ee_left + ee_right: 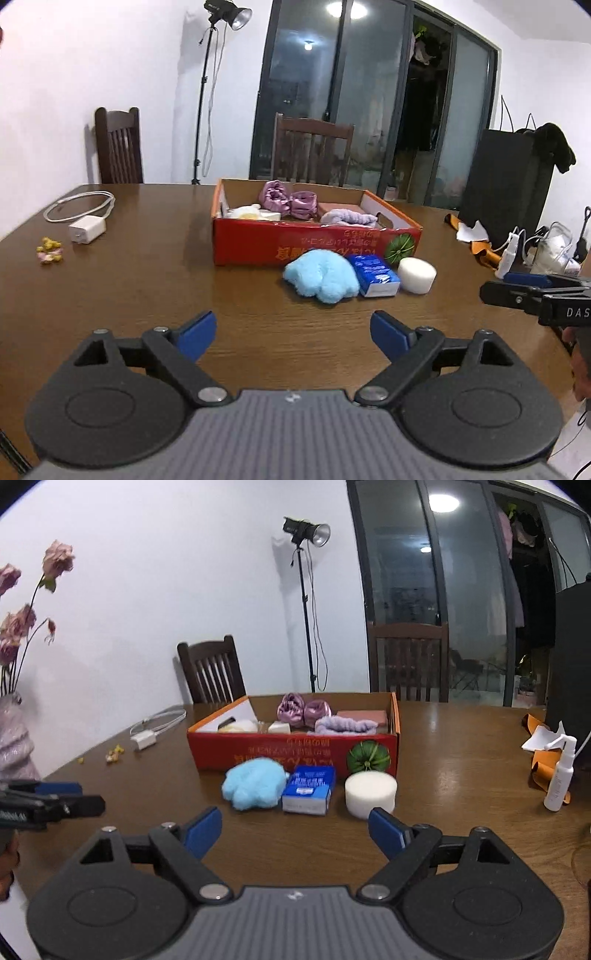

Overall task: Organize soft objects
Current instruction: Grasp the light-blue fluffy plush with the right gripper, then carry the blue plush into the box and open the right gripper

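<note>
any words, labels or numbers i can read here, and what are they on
"DAS": white letters on the right tool, cut off by the picture's edge.
Red box: yellow print, upside down, unreadable.
Blue packet: print too blurred.
Left tool: small white lettering, too blurred.

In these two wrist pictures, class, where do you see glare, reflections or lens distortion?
Left wrist view: a ceiling light reflects in the glass door, the table edge bows, the corners are dark. Right wrist view: the same reflection in the glass door, sheen on the table, and the light stand leans.
</note>
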`<state>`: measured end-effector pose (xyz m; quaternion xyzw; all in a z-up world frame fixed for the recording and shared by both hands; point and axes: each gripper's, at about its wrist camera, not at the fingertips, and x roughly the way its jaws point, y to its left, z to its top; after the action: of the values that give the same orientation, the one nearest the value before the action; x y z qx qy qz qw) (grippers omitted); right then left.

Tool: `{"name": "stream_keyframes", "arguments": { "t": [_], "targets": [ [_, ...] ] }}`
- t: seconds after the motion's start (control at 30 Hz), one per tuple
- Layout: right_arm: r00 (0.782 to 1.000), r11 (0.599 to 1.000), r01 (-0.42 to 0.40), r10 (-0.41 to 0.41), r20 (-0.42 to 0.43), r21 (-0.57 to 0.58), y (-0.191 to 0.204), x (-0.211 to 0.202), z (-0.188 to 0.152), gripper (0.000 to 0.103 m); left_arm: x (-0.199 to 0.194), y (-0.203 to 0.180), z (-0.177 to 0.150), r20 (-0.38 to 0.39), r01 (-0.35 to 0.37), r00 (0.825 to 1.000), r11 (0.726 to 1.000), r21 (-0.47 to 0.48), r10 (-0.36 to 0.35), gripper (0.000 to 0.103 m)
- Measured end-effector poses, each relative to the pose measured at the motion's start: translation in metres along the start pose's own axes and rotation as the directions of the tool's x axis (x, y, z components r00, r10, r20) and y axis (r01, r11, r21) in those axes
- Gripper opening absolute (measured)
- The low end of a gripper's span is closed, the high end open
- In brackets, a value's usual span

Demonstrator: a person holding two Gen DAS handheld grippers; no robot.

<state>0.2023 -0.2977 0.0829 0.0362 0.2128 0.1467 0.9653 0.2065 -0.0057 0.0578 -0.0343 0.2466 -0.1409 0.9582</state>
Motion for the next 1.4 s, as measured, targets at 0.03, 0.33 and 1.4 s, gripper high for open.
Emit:
{"name": "stream_keyframes", "arguments": {
  "t": [0.03, 0.33, 1.4],
  "targets": [
    [1.000, 1.000, -0.015, 0.015, 0.002, 0.009, 0.000, 0.003, 0.000, 0.085, 0.005, 0.000, 0.002, -0.004, 0.016, 1.000, 1.000, -0.007, -0.016, 0.092],
    [0.995, 0.987, -0.090, 0.096, -0.036, 0.136, -0.006, 0.085, 0.018, 0.057, 0.103, 0.014, 0.028, -0.084, 0.099, 0.991, 0.991, -0.090, -0.107, 0.068],
    [0.972, 0.982, -0.162, 0.176, -0.159, 0.097, 0.008, 0.209, 0.021, 0.040, 0.189, 0.050, 0.027, -0.173, 0.241, 0.938, 0.924, -0.296, -0.300, 0.023]
  ]
}}
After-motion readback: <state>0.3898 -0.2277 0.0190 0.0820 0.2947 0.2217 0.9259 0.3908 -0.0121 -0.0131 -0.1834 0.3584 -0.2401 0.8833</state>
